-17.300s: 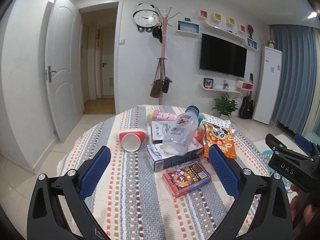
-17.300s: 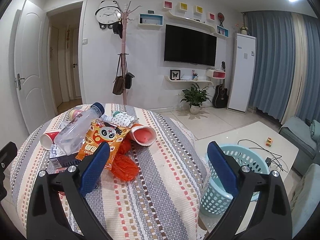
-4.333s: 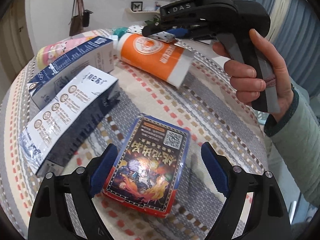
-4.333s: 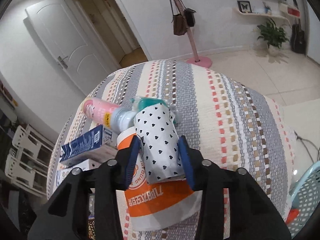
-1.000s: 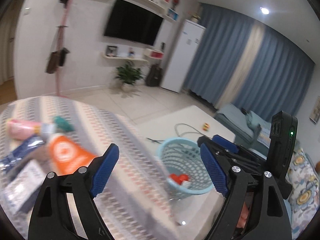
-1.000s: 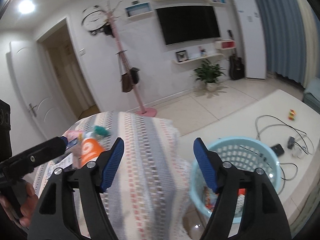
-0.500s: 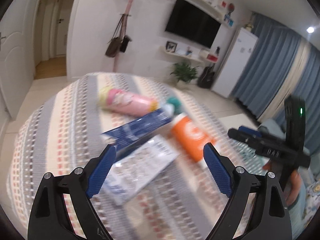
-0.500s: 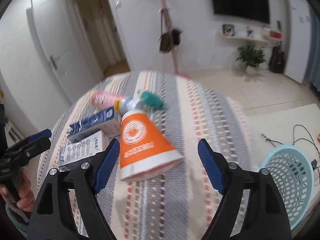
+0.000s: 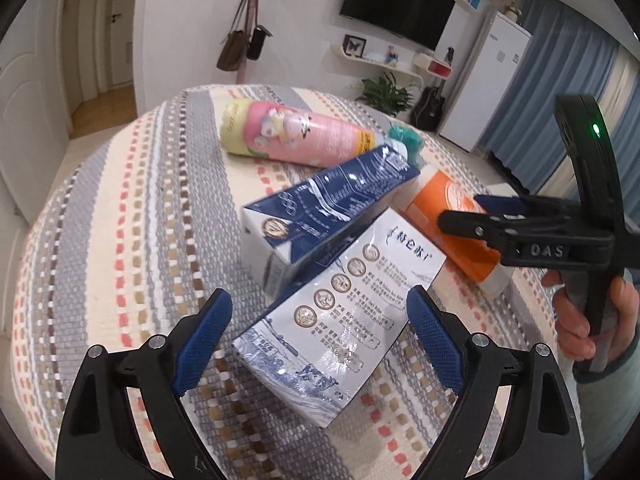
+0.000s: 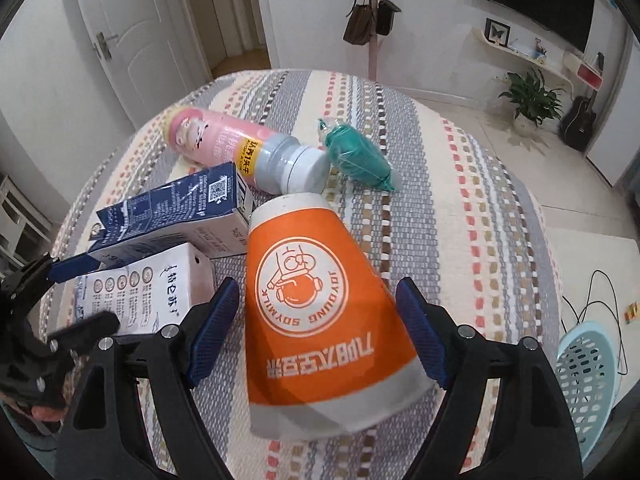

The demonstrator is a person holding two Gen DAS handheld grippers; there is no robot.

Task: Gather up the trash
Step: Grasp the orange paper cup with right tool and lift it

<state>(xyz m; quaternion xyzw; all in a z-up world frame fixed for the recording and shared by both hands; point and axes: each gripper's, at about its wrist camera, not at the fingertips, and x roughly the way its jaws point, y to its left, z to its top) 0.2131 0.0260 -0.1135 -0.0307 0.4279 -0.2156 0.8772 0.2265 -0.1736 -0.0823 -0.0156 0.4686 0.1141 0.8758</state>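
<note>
The round counter (image 10: 460, 208), covered by a striped cloth, carries the remaining trash. The white carton (image 9: 340, 320) lies between the wide-spread pads of the left gripper (image 9: 320, 336), untouched. The orange cup (image 10: 316, 300) lies on its side between the wide pads of the right gripper (image 10: 318, 328), not clamped. Beyond both grippers lie the blue carton (image 9: 324, 208), the pink bottle (image 10: 240, 152) and a small green wrapper (image 10: 356, 156).

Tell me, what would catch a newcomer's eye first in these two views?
The big orange paper cup lies on its side on the striped tablecloth, framed by the open right gripper. Beside it, the left gripper straddles a white milk carton, with a dark blue carton and a pink bottle behind.
</note>
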